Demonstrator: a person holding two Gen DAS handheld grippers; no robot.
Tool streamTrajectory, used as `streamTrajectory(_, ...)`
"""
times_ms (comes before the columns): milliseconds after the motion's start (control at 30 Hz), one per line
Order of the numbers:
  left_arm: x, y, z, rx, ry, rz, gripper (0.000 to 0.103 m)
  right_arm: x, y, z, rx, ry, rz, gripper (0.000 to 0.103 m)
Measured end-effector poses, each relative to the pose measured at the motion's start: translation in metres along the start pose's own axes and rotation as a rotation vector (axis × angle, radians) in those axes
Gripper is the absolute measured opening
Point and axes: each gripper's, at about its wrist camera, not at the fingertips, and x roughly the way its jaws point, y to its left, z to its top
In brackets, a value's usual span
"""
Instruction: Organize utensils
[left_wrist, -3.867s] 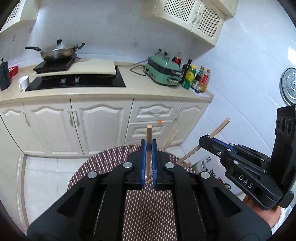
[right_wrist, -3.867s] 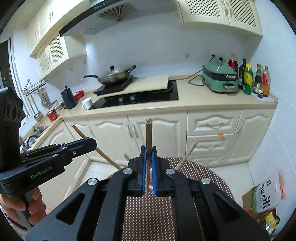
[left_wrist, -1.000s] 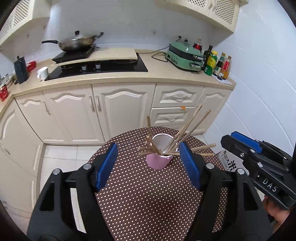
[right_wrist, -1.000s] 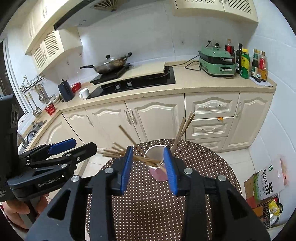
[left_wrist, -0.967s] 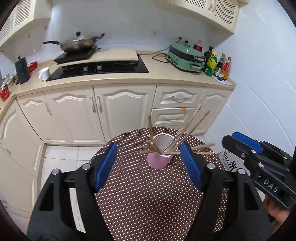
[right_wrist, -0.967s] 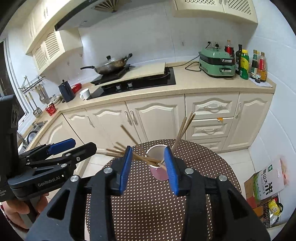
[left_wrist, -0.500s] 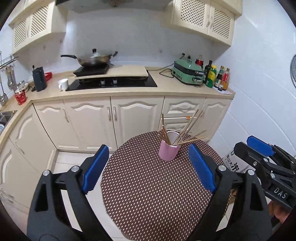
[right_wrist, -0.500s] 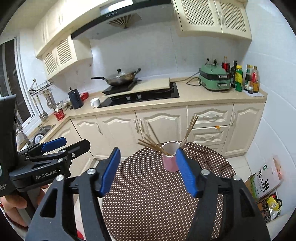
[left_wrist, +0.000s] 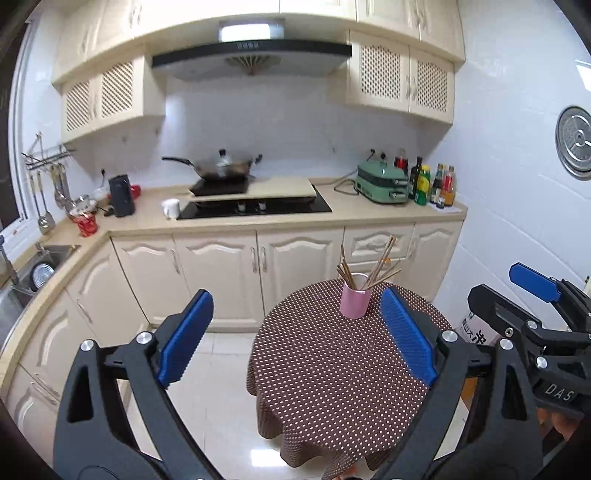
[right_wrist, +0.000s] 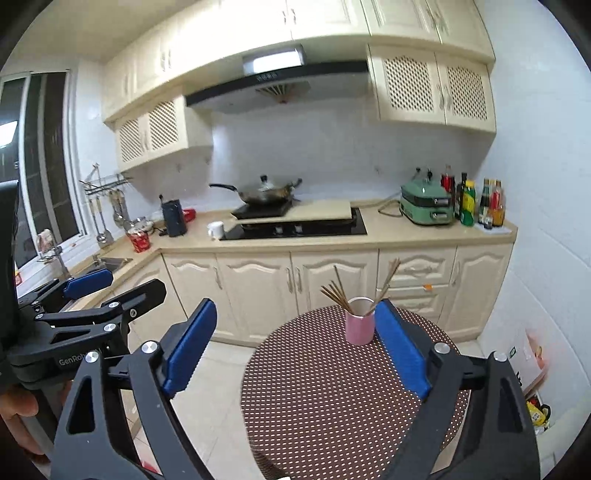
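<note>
Both our grippers are released, nothing between the fingers. The left gripper (left_wrist: 295, 339) has just been opening and its blue fingers (left_wrist: 184, 336) now stand wide apart, with only floor and tablecloth showing in the gap. The right gripper (right_wrist: 295, 343) has likewise just been opening and is just as empty; its right finger (right_wrist: 400, 350) overlaps the cup's edge in the right wrist view, but it sits nearer the camera and is not touching.

Landmark is the pink cup (left_wrist: 355, 303). It stands upright on the round brown dotted counter (left_wrist: 332, 373), toward that counter's far edge. The wooden chopsticks (left_wrist: 369, 267) are all inside the cup, splayed: one cluster leans left, another leans right, tips above the rim. We see none lying on the tablecloth around the cup.

Both grippers sit on the near side of the cup, well apart from it. In the left wrist view the other gripper (left_wrist: 532, 317) appears right of the cup; in the right wrist view the other gripper (right_wrist: 85, 295) appears far left of the cup, with a hand (right_wrist: 16, 421) below it.

Behind the cup: cream cabinets (left_wrist: 258, 266) and, higher up, a wok (left_wrist: 221, 168) on the hob.
</note>
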Motion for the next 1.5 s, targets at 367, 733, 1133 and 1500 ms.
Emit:
streamTrajectory(367,-0.076,0.01,0.001,-0.019,-0.082,0.08,0.094,-0.054,0.033,0.007,-0.039,-0.053,0.056,0.091)
streamTrajectory(733,-0.112,-0.005,0.001,-0.04,-0.143,0.113,0.095,-0.088,0.034,0.01,-0.09,-0.107,0.057,0.091)
streamTrajectory(1133,-0.139,-0.017,0.002,-0.028,-0.204,0.155,0.095,-0.113,0.032,0.01,-0.114,-0.164,0.058,0.093)
streamTrajectory(1500,-0.149,-0.02,0.001,-0.025,-0.221,0.178,0.095,-0.116,0.031,0.011,-0.115,-0.175,0.078,0.093)
